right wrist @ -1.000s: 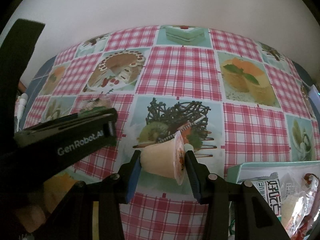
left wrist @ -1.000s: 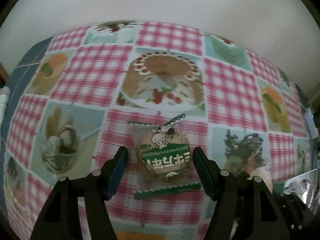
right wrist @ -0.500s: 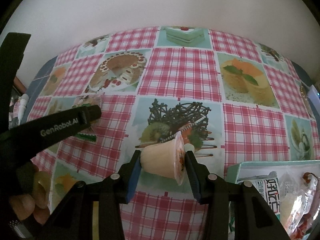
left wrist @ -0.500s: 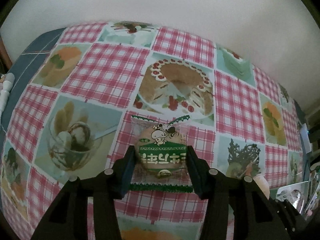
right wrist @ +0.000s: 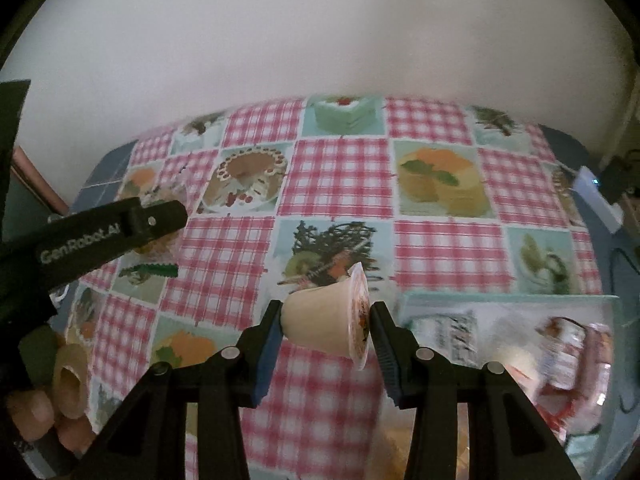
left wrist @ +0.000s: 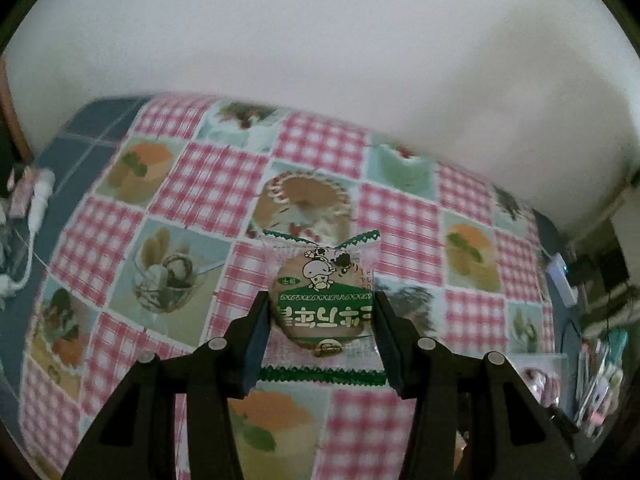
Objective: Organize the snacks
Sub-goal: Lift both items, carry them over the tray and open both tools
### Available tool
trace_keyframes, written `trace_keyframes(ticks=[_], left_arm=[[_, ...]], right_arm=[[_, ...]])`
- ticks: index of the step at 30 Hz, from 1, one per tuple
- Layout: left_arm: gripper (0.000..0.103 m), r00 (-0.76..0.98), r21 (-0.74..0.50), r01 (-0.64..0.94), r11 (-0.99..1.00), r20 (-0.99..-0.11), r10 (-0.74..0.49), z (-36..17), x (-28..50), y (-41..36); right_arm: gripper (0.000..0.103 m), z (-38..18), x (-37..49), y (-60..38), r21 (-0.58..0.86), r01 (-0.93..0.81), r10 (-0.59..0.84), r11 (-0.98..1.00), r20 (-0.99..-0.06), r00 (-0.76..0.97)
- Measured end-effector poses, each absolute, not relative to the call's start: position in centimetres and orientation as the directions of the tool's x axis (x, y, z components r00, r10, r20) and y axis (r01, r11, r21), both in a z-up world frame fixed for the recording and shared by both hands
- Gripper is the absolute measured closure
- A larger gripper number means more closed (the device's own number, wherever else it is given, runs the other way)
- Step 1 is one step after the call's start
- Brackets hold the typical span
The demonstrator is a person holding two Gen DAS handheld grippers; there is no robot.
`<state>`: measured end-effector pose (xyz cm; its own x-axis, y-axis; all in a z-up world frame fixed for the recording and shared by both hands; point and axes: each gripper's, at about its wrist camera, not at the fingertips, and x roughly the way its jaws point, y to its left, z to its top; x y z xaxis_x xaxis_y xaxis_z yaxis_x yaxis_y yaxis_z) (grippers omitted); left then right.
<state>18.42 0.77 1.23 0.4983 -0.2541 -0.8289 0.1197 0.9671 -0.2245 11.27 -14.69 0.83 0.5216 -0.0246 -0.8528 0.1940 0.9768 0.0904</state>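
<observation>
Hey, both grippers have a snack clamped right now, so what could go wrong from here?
The right gripper pinches the jelly cup on its side, base and lid; hard squeezing might burst the seal. The left gripper squeezes the wrapped cake through loose film, so it might slip. The snack box looks crowded.

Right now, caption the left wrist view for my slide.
Left gripper clamps a wrapped cake above the tablecloth.
</observation>
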Motion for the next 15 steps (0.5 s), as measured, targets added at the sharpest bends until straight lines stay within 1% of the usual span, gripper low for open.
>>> trace_keyframes(ticks=[4,7,11,15], left_arm=[[0.052,0.508,-0.219,0.191,0.957,-0.812,-0.287,3.5,15.6,-1.7],[0.052,0.494,-0.251,0.243,0.937,-0.799,-0.342,4.5,13.3,-3.5],[0.052,0.433,-0.285,0.349,0.893,-0.796,-0.424,4.6,10.1,-7.4],[0.052,0.369,-0.264,0.442,0.857,-0.818,-0.442,3.5,7.9,-11.6]], right_arm=[[0.056,2.0,7.6,-17.5,0.079,0.255,-0.071,0.964,-0.845,0.530],[0.056,2.1,4.9,-20.4,0.065,0.331,-0.119,0.941,-0.854,0.506],[0.056,2.2,1.6,-24.3,0.090,0.412,-0.139,0.907,-0.858,0.494],[0.056,1.5,-0.9,-27.4,0.088,0.487,-0.172,0.869,-0.869,0.464]])
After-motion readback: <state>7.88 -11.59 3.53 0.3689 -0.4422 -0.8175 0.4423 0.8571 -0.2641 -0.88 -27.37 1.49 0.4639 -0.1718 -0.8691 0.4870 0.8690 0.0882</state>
